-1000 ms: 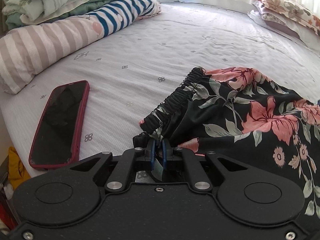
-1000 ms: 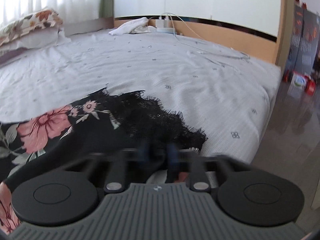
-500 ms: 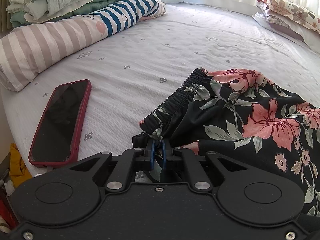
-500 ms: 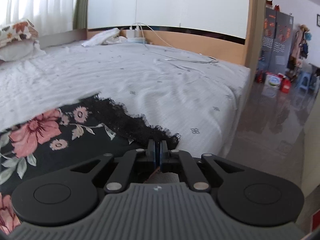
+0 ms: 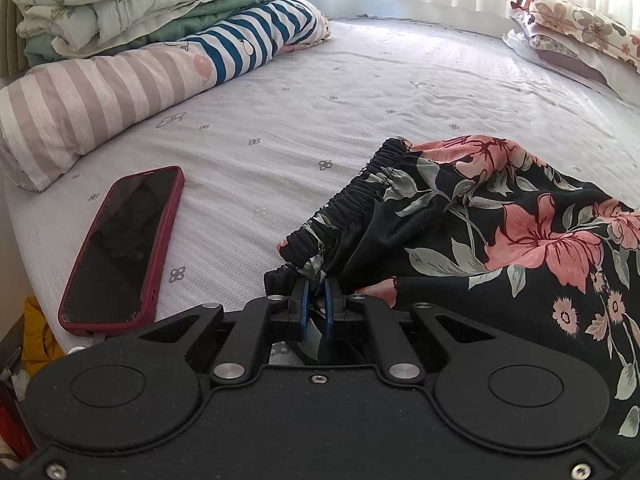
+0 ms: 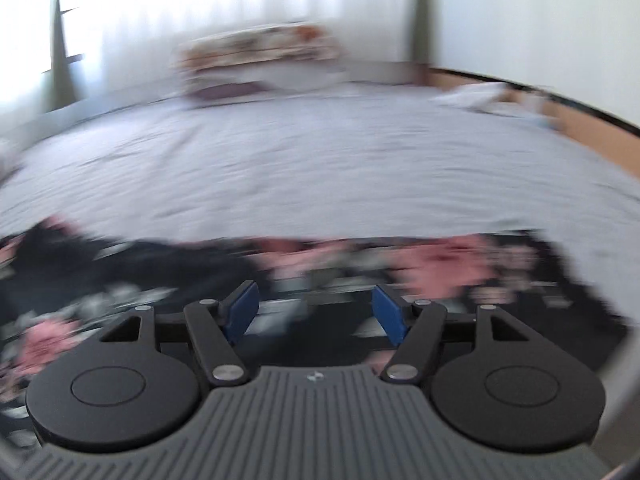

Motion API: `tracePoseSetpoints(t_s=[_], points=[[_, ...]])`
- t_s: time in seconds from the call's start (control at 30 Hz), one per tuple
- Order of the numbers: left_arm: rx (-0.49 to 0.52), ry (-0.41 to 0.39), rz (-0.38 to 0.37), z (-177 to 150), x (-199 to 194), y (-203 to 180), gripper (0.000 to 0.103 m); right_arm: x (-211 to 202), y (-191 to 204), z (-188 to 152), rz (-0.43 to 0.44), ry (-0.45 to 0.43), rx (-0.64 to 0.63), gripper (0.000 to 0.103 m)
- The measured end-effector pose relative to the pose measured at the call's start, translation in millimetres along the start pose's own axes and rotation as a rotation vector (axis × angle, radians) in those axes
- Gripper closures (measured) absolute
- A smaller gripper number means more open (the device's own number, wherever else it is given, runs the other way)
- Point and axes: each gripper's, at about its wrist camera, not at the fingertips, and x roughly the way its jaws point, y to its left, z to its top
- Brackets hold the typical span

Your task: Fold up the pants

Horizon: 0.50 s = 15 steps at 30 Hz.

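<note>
— How many things were there?
— One pair of floral pants (image 5: 500,240) at lower right on the bed (image 5: 360,92), one phone (image 5: 120,248) lower left, two pillows (image 5: 576,36) upper right.
— And the grippers?
— The left gripper (image 5: 316,300) pinched the waistband. The right gripper (image 6: 316,312), pressed together earlier, was opening, nothing between its jaws.

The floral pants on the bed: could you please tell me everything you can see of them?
The pants are thin black cloth printed with large pink flowers and grey-green leaves, with a gathered black elastic waistband. They lie rumpled on the pale bedsheet. The left gripper is shut on the near end of the waistband. The right gripper is over the cloth, its jaws opening with nothing pinched between them; that view is blurred. A phone lies apart, to their left.
</note>
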Motion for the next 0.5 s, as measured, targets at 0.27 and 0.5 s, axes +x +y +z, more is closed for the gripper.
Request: tracePoseSetpoints(t_s=[0.27,0.5], points=[[-0.007,0.005,0.016,1.6,0.4,-2.4,0.095,23.8,69.6,-24.6,0.163,0.082,-0.219,0.028],[0.006,0.007,0.034,2.3,2.5,-6.2,0.095,46.9,-40.4,-12.0,-0.158,0.115,-0.06,0.02]])
